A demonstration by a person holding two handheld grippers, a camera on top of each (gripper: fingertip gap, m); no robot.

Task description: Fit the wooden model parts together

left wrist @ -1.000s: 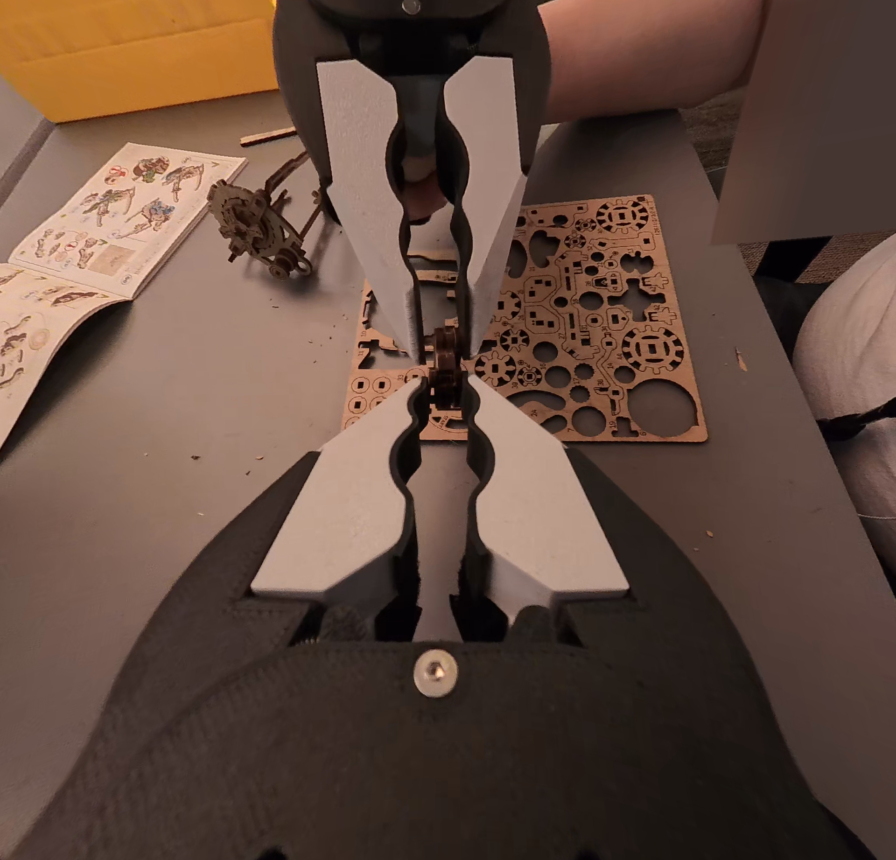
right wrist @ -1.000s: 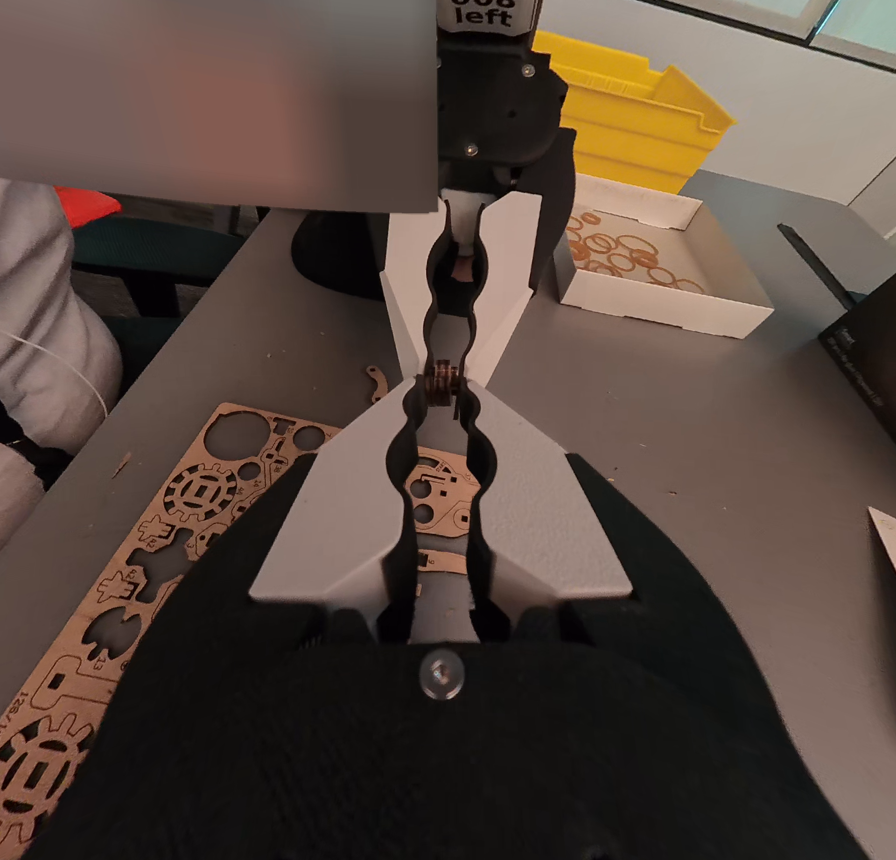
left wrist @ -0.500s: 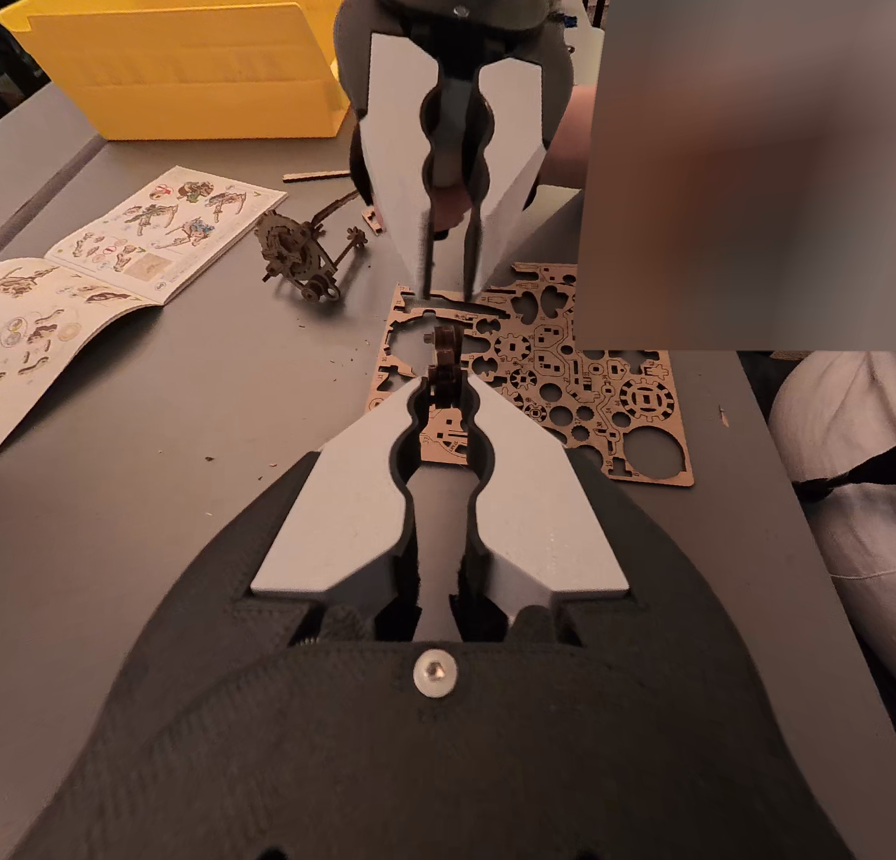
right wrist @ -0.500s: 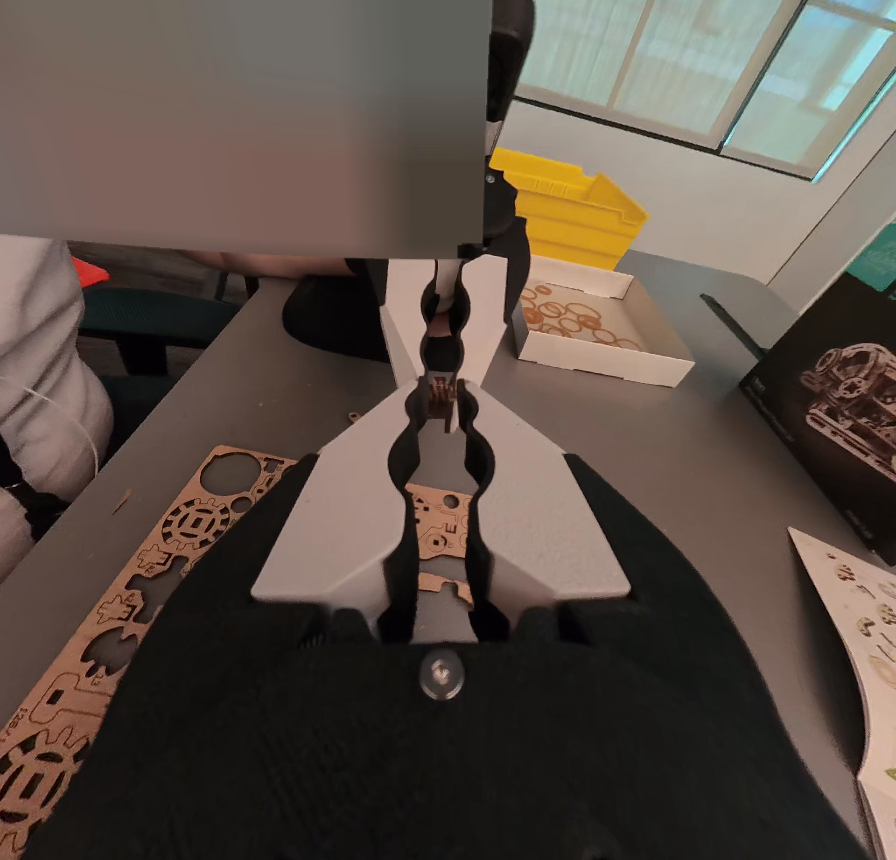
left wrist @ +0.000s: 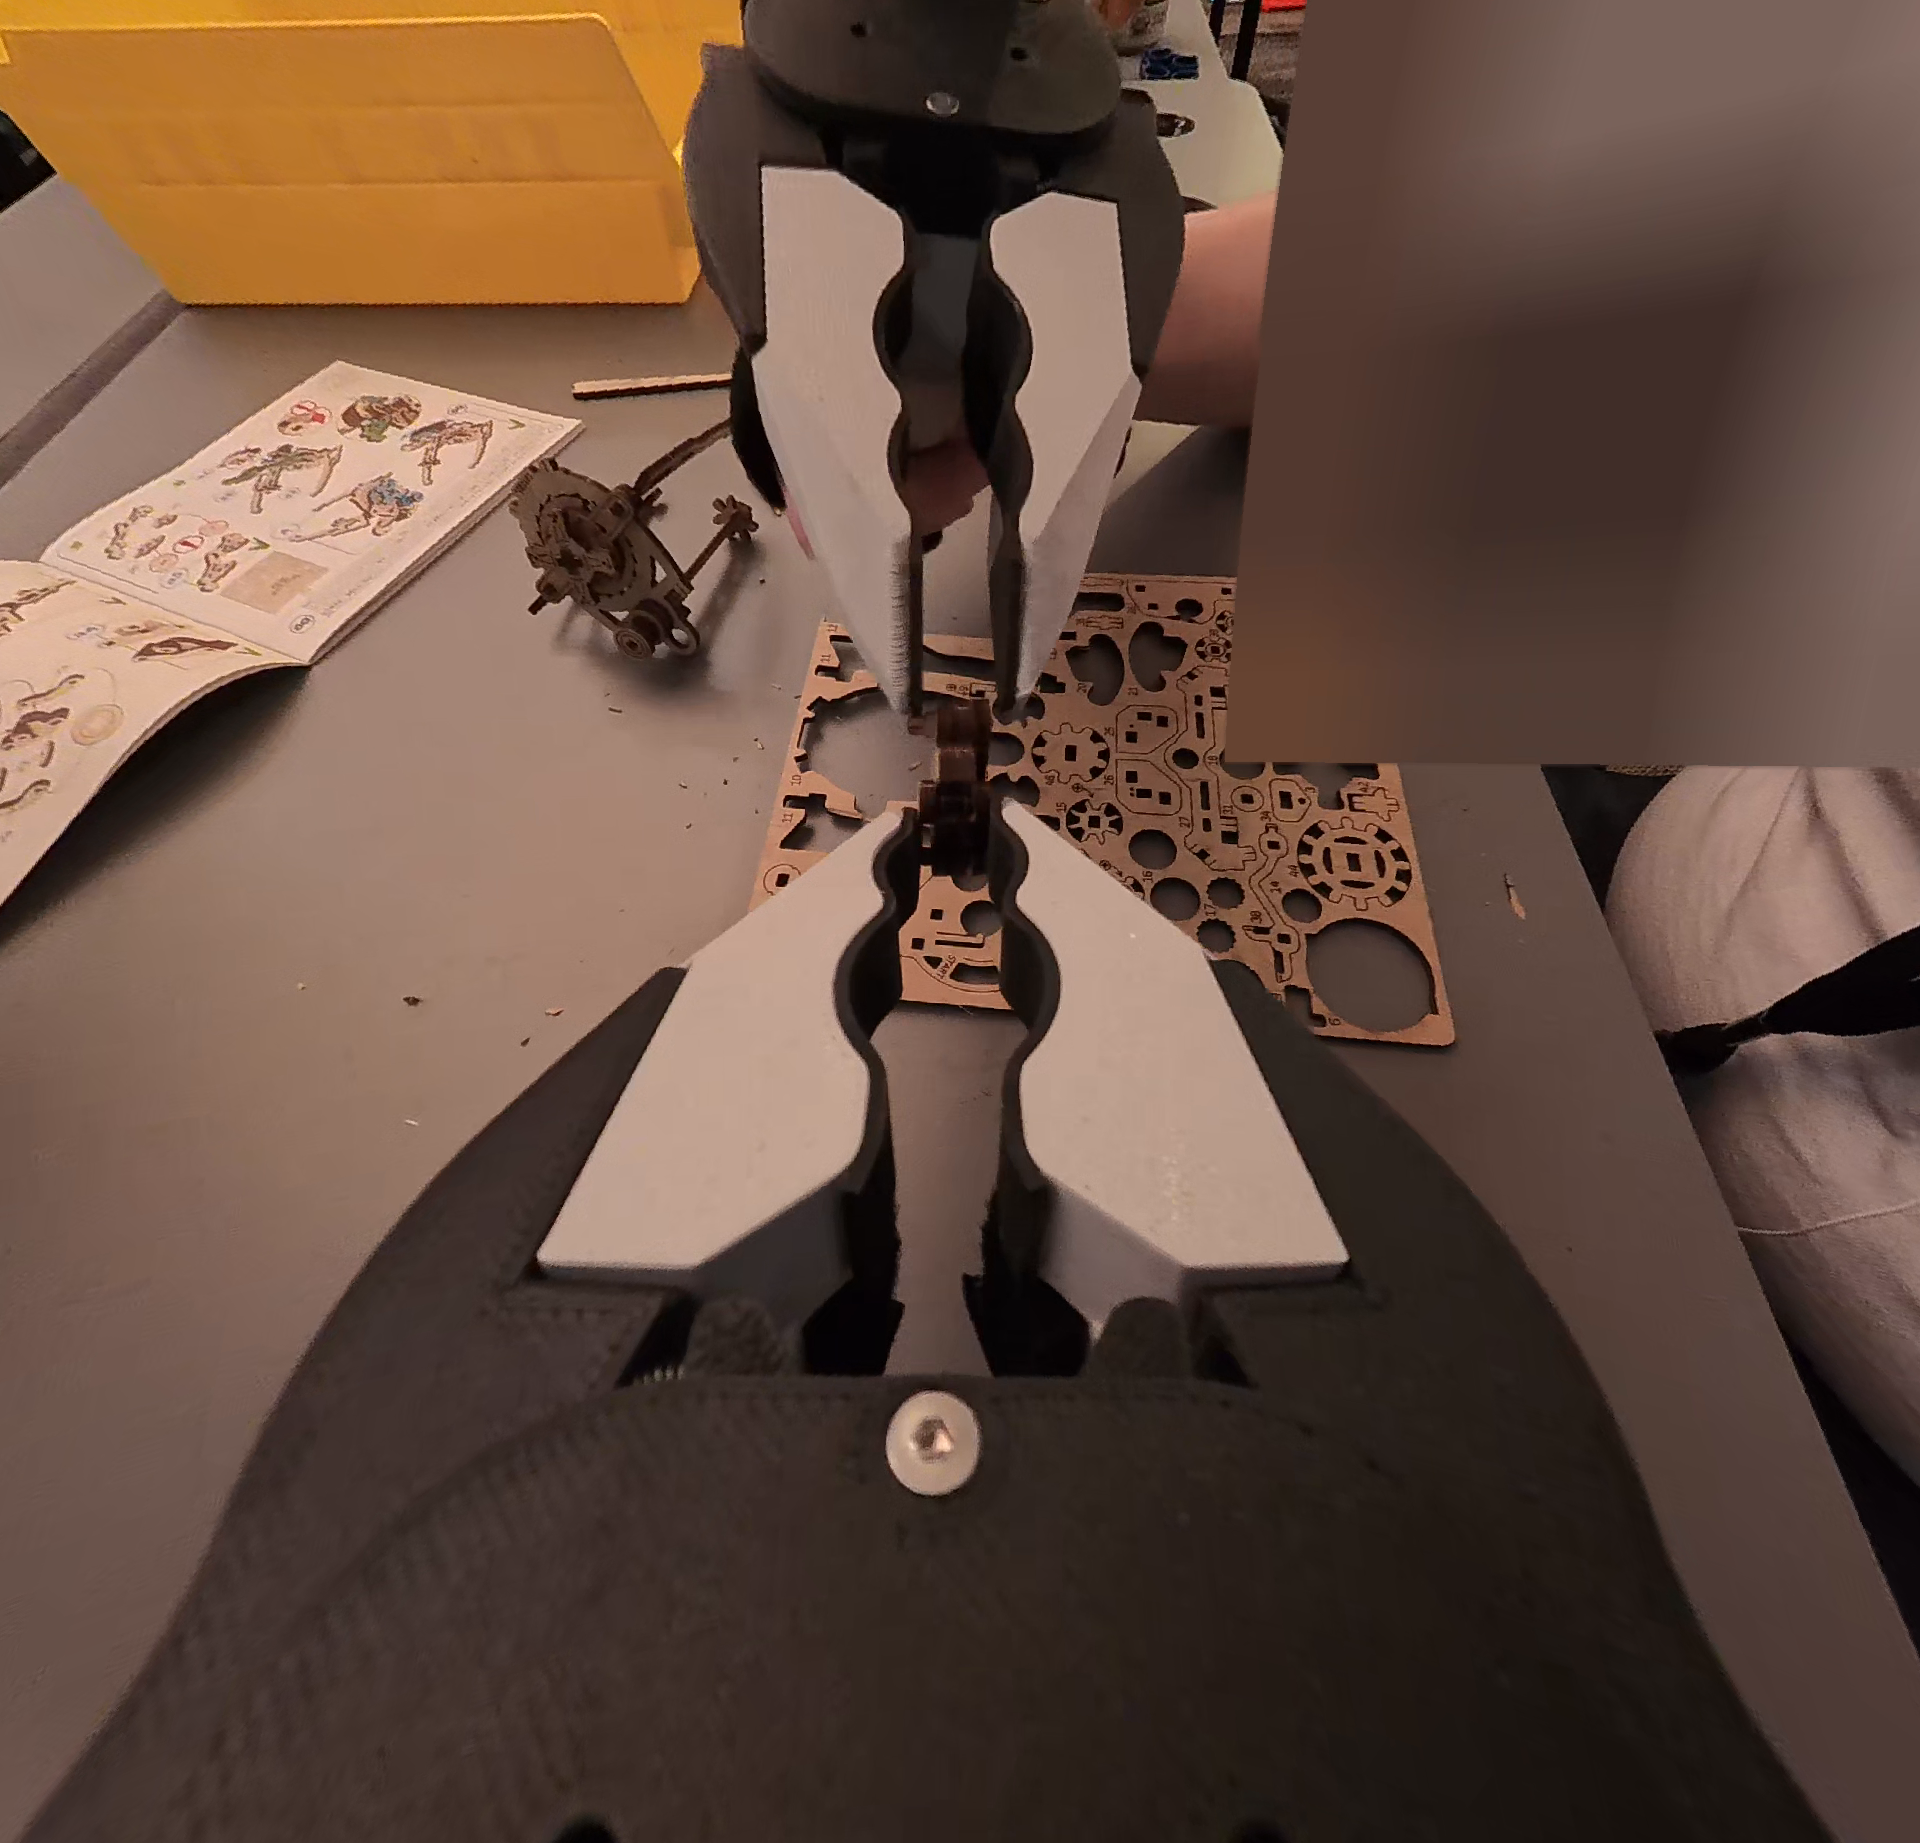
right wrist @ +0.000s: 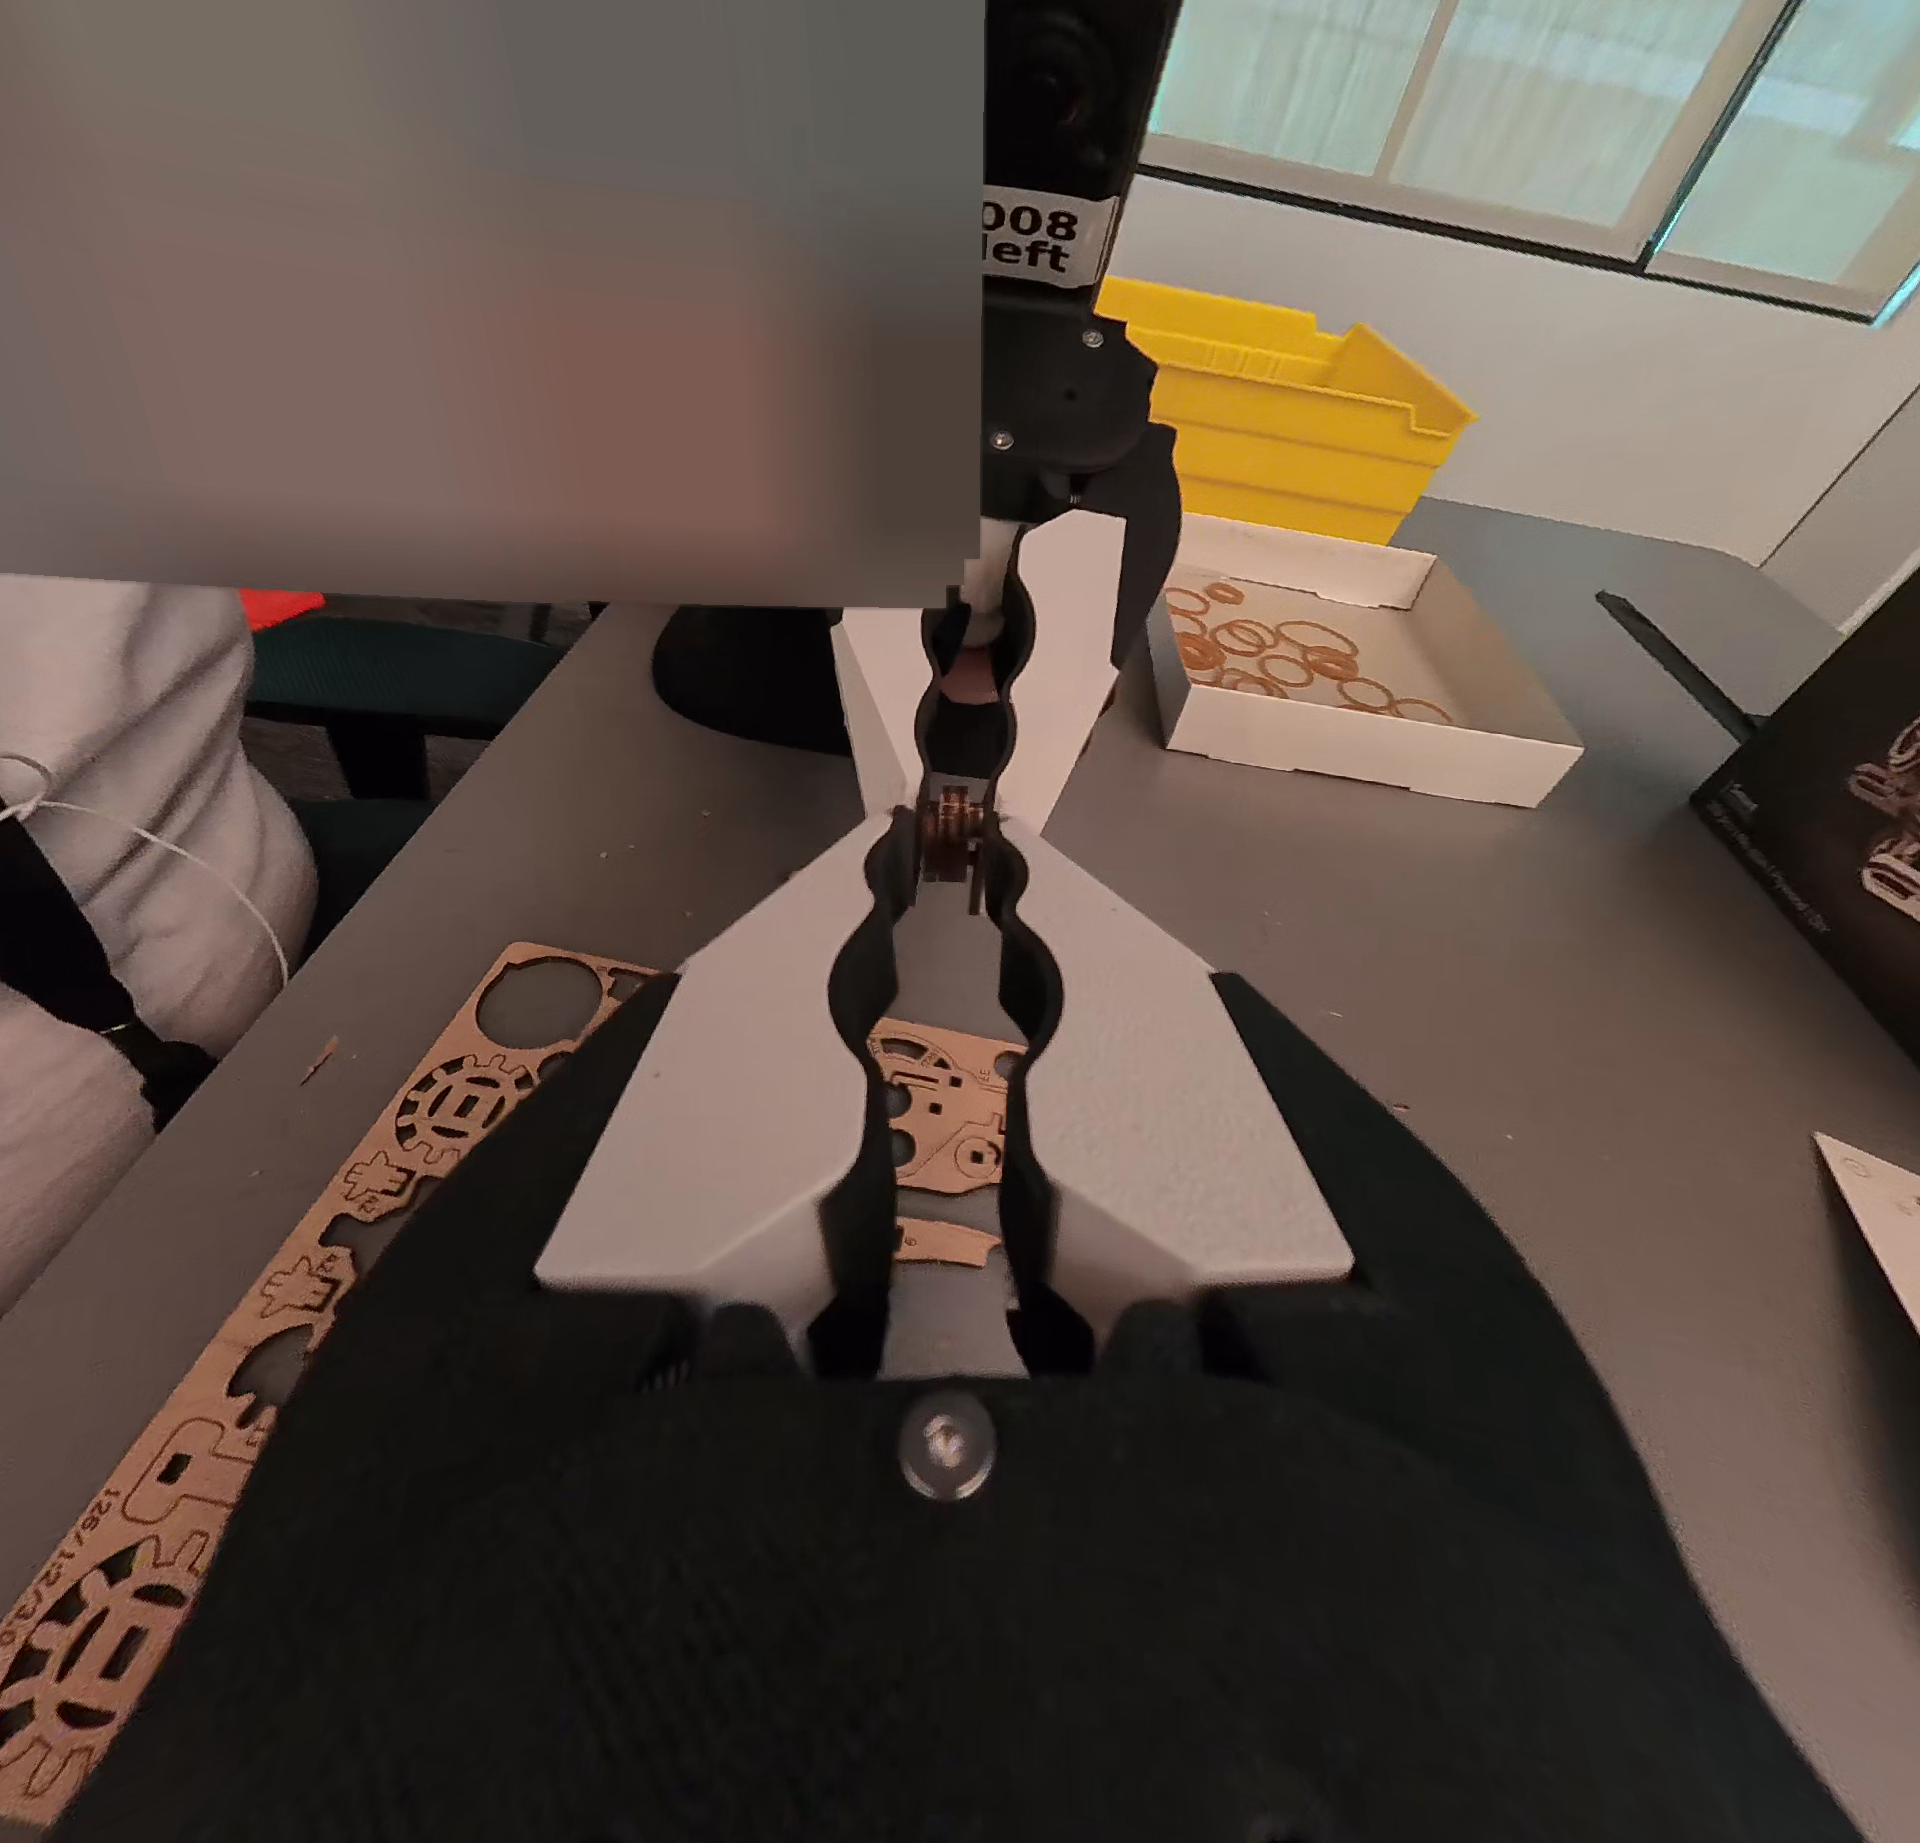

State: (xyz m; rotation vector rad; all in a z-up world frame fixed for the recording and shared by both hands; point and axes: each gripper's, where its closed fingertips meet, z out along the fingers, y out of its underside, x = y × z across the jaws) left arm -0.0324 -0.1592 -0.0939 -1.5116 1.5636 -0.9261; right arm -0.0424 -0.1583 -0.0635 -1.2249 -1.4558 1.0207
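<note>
My left gripper (left wrist: 958,827) is shut on the lower end of a small dark wooden part (left wrist: 956,775), a stack of little discs, and holds it above the grey table. My right gripper (left wrist: 956,707) faces it from the far side. Its fingertips are a narrow gap apart, at either side of the part's top end, not clamped on it. In the right wrist view the part (right wrist: 951,832) sits between my right gripper's (right wrist: 951,814) tips, with the left gripper (right wrist: 958,791) just behind. A partly built wooden model (left wrist: 603,567) lies on the table to the left.
A punched-out plywood sheet (left wrist: 1195,806) lies under the grippers and also shows in the right wrist view (right wrist: 447,1107). An open booklet (left wrist: 260,505), a yellow bin (left wrist: 343,131) and a loose wooden stick (left wrist: 649,385) are at the left. A white tray of rings (right wrist: 1351,754) and a black box (right wrist: 1829,837) are at the right. My left and right fingertips are right by each other. Both grippers' tips are roughly 15 cm from the partly built wooden model (left wrist: 603,567).
The right gripper drew back from the part half a second ago and has come back to its top end. The left gripper has kept hold of the part throughout.
</note>
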